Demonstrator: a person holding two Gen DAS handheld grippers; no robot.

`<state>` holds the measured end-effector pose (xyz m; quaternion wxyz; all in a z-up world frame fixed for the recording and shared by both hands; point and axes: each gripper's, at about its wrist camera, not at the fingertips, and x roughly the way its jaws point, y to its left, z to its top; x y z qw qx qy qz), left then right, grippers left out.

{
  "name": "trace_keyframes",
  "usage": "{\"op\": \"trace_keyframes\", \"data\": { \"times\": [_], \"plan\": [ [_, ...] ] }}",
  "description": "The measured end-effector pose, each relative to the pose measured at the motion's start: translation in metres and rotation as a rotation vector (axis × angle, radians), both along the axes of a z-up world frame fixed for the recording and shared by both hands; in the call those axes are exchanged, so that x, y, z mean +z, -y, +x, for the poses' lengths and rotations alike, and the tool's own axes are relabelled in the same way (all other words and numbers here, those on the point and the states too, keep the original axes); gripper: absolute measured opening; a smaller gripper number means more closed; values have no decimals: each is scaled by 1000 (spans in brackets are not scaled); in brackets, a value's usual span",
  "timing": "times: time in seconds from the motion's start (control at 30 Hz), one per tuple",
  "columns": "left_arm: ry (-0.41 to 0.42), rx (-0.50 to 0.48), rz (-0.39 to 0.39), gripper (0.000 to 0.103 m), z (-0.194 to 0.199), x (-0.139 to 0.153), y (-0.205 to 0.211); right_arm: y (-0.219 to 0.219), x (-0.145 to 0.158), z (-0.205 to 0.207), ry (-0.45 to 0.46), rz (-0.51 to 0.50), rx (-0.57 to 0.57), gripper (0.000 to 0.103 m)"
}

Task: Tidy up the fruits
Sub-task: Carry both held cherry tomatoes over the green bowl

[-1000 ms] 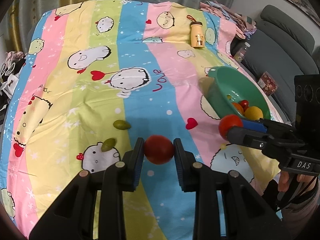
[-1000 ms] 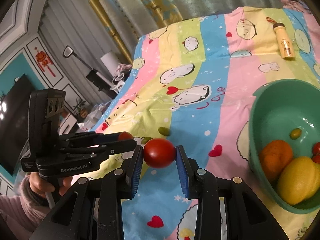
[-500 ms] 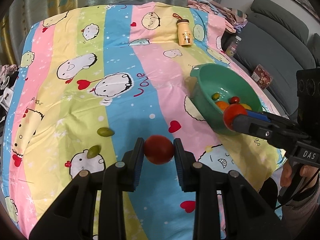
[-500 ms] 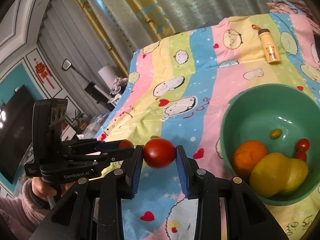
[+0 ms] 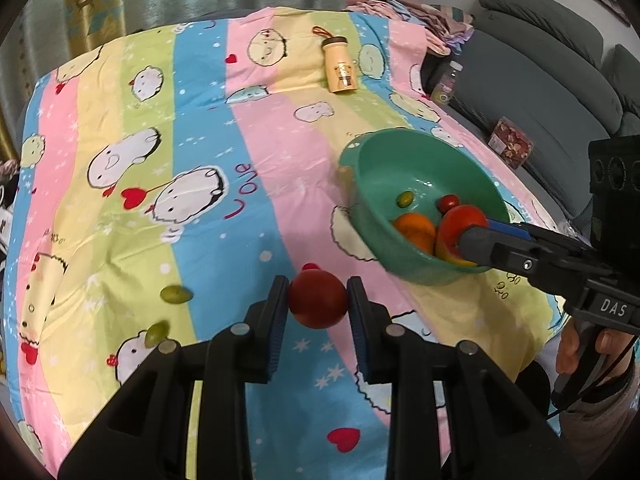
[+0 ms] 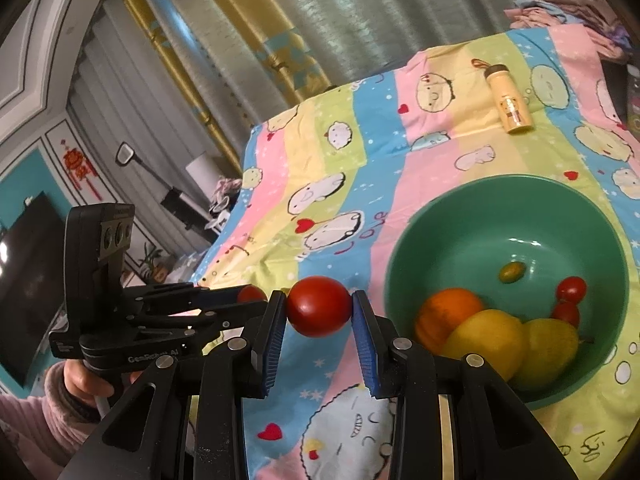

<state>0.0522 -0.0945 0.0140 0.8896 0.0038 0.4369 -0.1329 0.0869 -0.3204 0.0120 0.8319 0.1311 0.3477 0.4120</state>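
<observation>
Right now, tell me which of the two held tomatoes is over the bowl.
The right tool's tomato: it hangs over the green bowl. The left tool's tomato is over the bedsheet.

So the bowl (image 5: 424,216) sits on the bedsheet (image 5: 208,152) out at about 2 o'clock from the left claw (image 5: 318,300). Inside it: an orange (image 6: 448,312), two lemons (image 6: 488,340) nearest the right claw (image 6: 319,312), two cherry tomatoes (image 6: 571,289) at 3 o'clock. Two grapes (image 5: 175,294) lie on the sheet at 9 o'clock, and a bottle (image 5: 340,68) lies on its side way back at 12.
</observation>
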Motion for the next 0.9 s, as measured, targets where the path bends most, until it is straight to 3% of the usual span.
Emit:
{"op": "trace_keyframes", "data": {
  "times": [0.9],
  "plan": [
    [6,-135,32,29,40,6,77,69,-12,21,-18,57,-157,35]
  ]
}}
